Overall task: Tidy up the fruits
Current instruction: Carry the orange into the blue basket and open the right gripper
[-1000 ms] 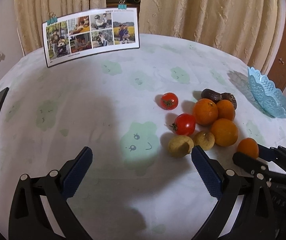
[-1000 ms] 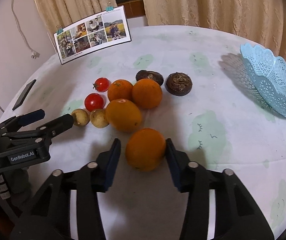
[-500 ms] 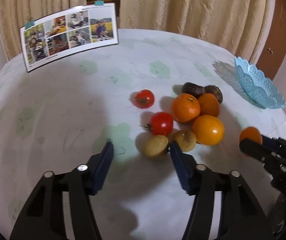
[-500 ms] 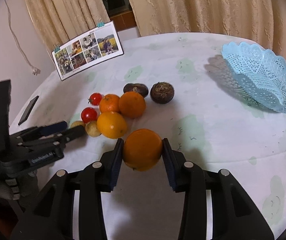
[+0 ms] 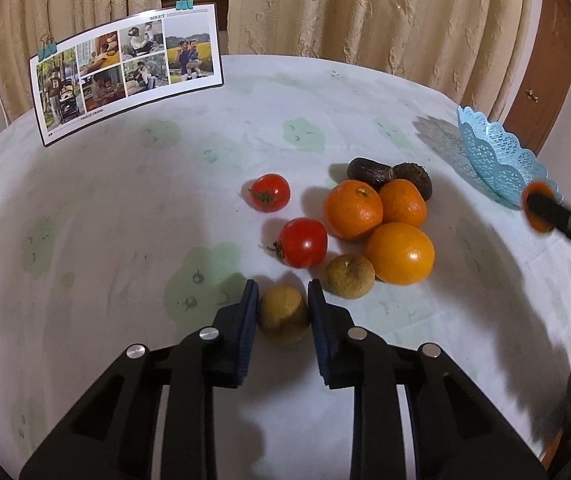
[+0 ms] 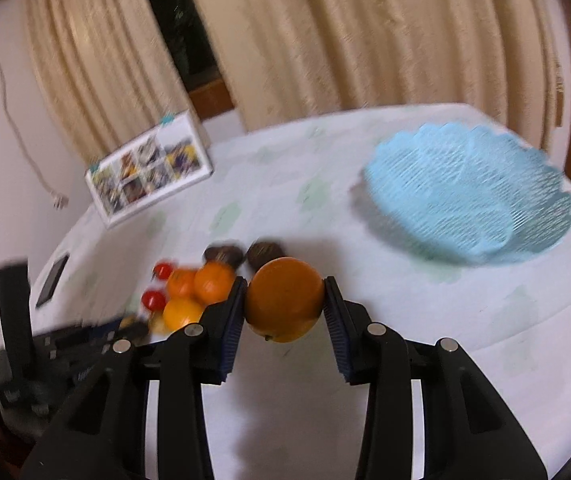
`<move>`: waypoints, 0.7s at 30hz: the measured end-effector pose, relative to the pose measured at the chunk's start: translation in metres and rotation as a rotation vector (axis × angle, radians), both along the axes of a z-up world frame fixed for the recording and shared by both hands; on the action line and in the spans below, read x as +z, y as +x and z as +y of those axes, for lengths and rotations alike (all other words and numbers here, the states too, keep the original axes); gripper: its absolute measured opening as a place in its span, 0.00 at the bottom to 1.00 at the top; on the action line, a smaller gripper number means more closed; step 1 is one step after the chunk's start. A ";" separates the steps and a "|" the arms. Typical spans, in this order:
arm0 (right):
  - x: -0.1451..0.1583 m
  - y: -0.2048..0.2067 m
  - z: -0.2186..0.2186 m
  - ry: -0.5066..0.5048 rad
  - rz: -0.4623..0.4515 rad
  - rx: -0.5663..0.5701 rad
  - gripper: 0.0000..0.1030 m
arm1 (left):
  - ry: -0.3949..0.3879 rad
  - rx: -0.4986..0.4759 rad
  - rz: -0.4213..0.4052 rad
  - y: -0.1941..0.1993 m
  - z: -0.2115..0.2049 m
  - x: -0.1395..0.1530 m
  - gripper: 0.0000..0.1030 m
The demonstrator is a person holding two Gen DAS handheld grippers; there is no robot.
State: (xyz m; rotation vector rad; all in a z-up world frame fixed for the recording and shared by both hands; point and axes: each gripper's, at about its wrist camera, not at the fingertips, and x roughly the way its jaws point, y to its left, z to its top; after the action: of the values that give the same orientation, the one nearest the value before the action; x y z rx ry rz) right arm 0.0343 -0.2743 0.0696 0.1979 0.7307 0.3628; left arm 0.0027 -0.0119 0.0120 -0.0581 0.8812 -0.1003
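Jaws: left gripper (image 5: pixel 282 314) clenched on brown fruit (image 5: pixel 283 314) beside tomato (image 5: pixel 302 242); right gripper (image 6: pixel 284 305) grasping orange (image 6: pixel 284 305).

Left wrist view sharp, warm indoor light from above. Soft shadows fall left of the fruit pile (image 5: pixel 369 216) and under the basket (image 5: pixel 497 160) on the worktop (image 5: pixel 125 208). Small glare spot on the nearest orange (image 5: pixel 400 253). Right wrist view heavily motion-blurred: basket, photo card (image 6: pixel 149 172) and curtains (image 6: pixel 325 40) smeared. Strong fisheye bending, dark vignette at corners in both.

Glossy tomatoes (image 5: pixel 302 242), rough matt longan (image 5: pixel 283 314), lacy plastic basket (image 5: pixel 493 160).
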 end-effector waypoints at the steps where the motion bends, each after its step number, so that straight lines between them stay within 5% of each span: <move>1: 0.006 0.002 -0.010 0.011 -0.021 -0.032 0.39 | 0.000 0.000 0.001 -0.001 0.000 0.000 0.25; 9: 0.018 0.029 -0.073 0.021 -0.083 -0.256 0.39 | 0.012 -0.009 -0.051 -0.007 -0.010 0.023 0.25; 15: 0.002 0.047 -0.106 0.018 -0.047 -0.343 0.39 | 0.033 -0.045 -0.093 -0.003 -0.032 0.043 0.25; 21: -0.002 0.038 -0.127 0.011 -0.103 -0.423 0.57 | 0.031 -0.112 -0.105 0.010 -0.069 0.058 0.25</move>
State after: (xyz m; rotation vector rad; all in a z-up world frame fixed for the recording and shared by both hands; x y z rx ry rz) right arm 0.0727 -0.4011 0.0676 0.3348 0.5673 -0.0264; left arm 0.0128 -0.0810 0.0698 0.0256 0.7808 -0.1928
